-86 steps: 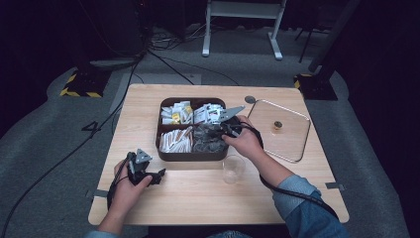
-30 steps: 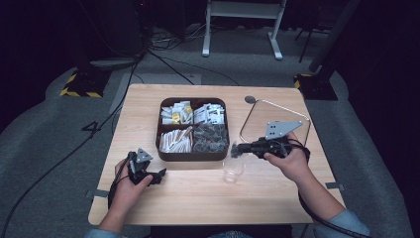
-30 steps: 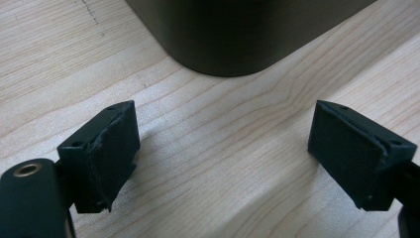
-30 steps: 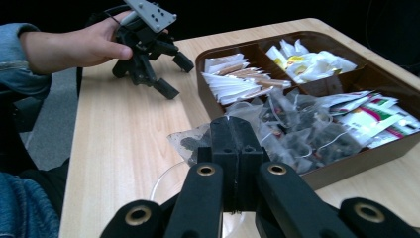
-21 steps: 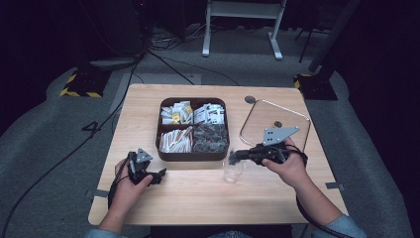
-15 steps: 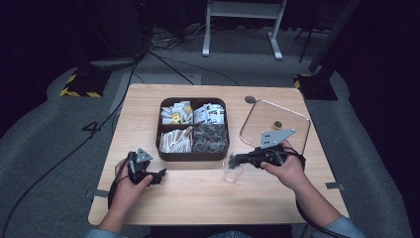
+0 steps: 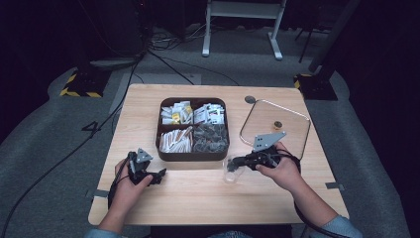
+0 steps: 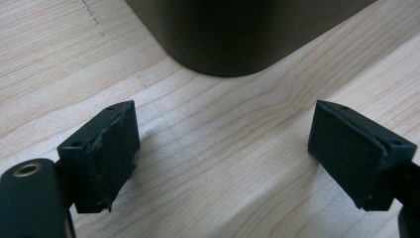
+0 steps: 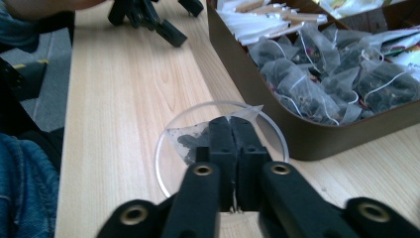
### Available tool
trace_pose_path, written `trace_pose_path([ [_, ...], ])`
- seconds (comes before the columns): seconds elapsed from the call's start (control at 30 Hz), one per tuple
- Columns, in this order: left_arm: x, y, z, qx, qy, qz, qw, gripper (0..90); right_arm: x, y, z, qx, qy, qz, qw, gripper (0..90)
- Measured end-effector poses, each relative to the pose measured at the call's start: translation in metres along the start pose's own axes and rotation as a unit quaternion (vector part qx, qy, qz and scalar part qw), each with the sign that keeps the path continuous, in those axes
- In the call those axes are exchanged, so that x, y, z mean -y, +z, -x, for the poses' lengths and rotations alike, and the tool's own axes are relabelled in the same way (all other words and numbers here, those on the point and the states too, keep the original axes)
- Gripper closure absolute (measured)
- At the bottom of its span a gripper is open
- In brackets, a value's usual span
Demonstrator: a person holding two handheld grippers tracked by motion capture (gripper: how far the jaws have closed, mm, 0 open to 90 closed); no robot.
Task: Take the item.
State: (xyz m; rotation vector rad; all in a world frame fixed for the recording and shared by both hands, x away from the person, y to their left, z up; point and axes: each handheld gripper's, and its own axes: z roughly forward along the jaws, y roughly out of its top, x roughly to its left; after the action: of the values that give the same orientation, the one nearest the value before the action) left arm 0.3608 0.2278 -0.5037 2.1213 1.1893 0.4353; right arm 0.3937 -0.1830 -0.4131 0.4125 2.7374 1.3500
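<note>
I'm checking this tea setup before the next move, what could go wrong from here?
The right gripper holds a tea bag over the clear glass; the bag is wide and tilted, so it may snag on the rim. The glass looks light and could tip if pressed. It stands beside the brown box, leaving little room.

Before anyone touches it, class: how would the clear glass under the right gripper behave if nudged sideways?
The clear glass looks thin-walled and small, so probably light and likely to slide on the smooth wooden table. It holds just a tea bag, so little weight steadies it; a high push might tip it. Being clear and hard-looking, it may be fragile.
</note>
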Motion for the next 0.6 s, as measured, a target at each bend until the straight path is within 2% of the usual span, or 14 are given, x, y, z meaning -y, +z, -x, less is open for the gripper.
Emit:
trace_pose_path([
  [0.07, 0.0, 0.0, 0.0, 0.0, 0.0, 0.0, 1.0, 13.0, 0.0, 0.002, 0.0, -0.006, 0.003, 0.008, 0.9999, 74.9],
  [0.17, 0.0, 0.0, 0.0, 0.0, 0.0, 0.0, 1.0, 13.0, -0.003, -0.002, 0.0, 0.004, 0.0, 0.023, 0.9997, 67.4],
  [0.27, 0.0, 0.0, 0.0, 0.0, 0.0, 0.0, 1.0, 13.0, -0.005, -0.006, 0.001, 0.014, 0.003, 0.033, 0.9994, 64.1],
  [0.37, 0.0, 0.0, 0.0, 0.0, 0.0, 0.0, 1.0, 13.0, -0.006, -0.01, 0.005, 0.033, 0.003, 0.046, 0.9984, 57.4],
  [0.43, 0.0, 0.0, 0.0, 0.0, 0.0, 0.0, 1.0, 13.0, -0.006, -0.011, 0.006, 0.036, 0.003, 0.048, 0.9982, 56.4],
  [0.6, 0.0, 0.001, 0.0, 0.001, -0.004, 0.002, 1.0, 12.9, -0.008, -0.018, 0.011, 0.059, 0.016, 0.062, 0.9962, 51.2],
])
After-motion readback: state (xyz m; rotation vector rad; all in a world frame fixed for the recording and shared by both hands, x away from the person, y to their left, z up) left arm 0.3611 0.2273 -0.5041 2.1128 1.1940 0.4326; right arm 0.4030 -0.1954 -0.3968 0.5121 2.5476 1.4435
